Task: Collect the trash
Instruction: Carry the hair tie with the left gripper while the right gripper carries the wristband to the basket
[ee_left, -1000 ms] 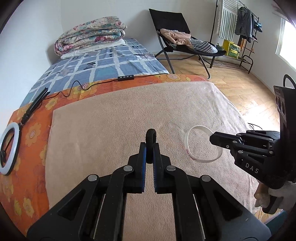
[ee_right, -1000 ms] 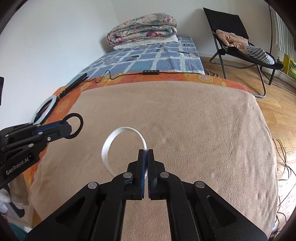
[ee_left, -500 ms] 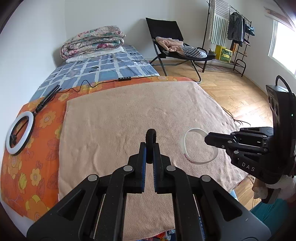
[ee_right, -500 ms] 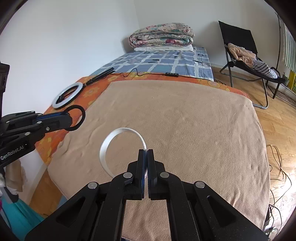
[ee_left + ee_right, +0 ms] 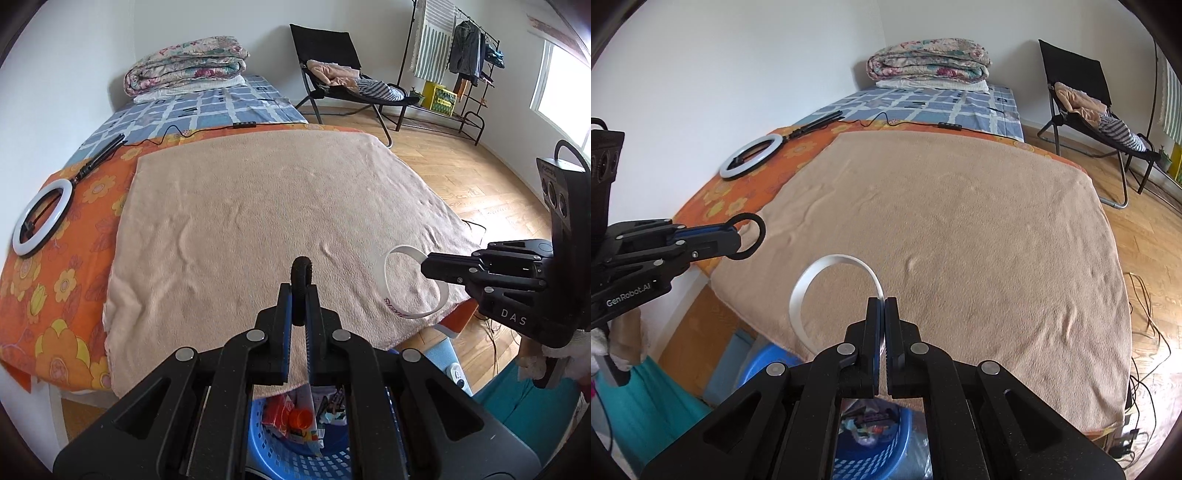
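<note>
This is a bedroom in a home. A bed fills most of the room, spread with a beige blanket over an orange flowered sheet, with a folded quilt stacked at its far end against white walls. On the right, over a wooden floor, stand a black folding chair heaped with clothes and, farther right, a clothes rack by a window; a blue laundry-style basket sits near the foot.
</note>
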### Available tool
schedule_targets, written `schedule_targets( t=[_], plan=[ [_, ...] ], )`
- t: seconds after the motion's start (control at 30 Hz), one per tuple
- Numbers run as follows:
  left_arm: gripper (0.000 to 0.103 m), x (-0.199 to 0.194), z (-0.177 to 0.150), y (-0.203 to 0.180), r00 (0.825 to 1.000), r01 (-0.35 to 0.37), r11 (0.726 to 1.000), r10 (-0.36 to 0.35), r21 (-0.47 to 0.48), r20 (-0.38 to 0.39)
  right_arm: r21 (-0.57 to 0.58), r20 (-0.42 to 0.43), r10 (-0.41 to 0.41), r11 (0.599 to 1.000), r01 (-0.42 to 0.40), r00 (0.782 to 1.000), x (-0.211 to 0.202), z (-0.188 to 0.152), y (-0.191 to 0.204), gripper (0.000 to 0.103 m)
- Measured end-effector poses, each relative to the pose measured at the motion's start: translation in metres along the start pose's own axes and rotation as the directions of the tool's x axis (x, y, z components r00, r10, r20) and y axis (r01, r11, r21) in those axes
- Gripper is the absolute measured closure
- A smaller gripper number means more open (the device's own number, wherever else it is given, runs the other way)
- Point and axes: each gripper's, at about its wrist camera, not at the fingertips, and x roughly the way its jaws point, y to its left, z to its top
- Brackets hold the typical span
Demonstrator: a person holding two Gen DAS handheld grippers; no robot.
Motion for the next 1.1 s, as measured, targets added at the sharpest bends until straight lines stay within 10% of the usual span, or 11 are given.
schedule_targets(
  t=[1.1],
  plan=[
    [0.099, 0.053, -0.119, 0.0, 0.97, 0.0, 0.997, -0.017, -0.072, -0.241, -0.066, -0.207, 0.015, 0.997, -0.029, 0.978, 0.031, -0.108, 0.038, 0.102]
  ],
)
